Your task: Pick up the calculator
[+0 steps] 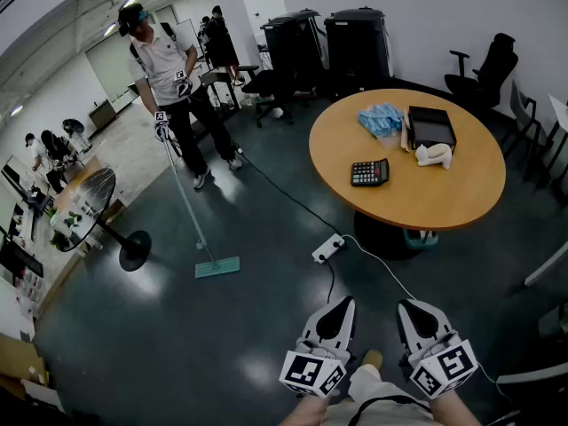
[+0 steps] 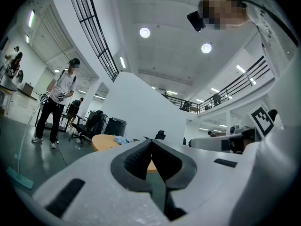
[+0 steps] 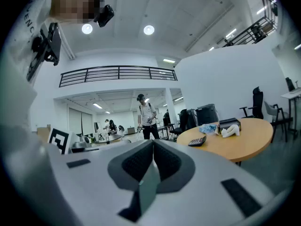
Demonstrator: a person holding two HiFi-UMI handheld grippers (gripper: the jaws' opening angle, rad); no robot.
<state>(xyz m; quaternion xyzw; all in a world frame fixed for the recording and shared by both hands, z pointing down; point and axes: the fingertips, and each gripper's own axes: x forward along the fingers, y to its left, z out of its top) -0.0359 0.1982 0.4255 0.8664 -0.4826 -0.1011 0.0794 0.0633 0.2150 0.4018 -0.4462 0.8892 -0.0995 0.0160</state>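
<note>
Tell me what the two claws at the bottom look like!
The left claw and the right claw look alike. Each has a pale grey plastic shell that narrows to a point, lined inside with dark, bumpy pads. At the back of each sits a cube covered in black-and-white square markers.

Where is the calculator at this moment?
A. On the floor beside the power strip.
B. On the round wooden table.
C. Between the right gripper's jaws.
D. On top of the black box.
B: the calculator lies flat on the round wooden table, apart from the black box.
</note>
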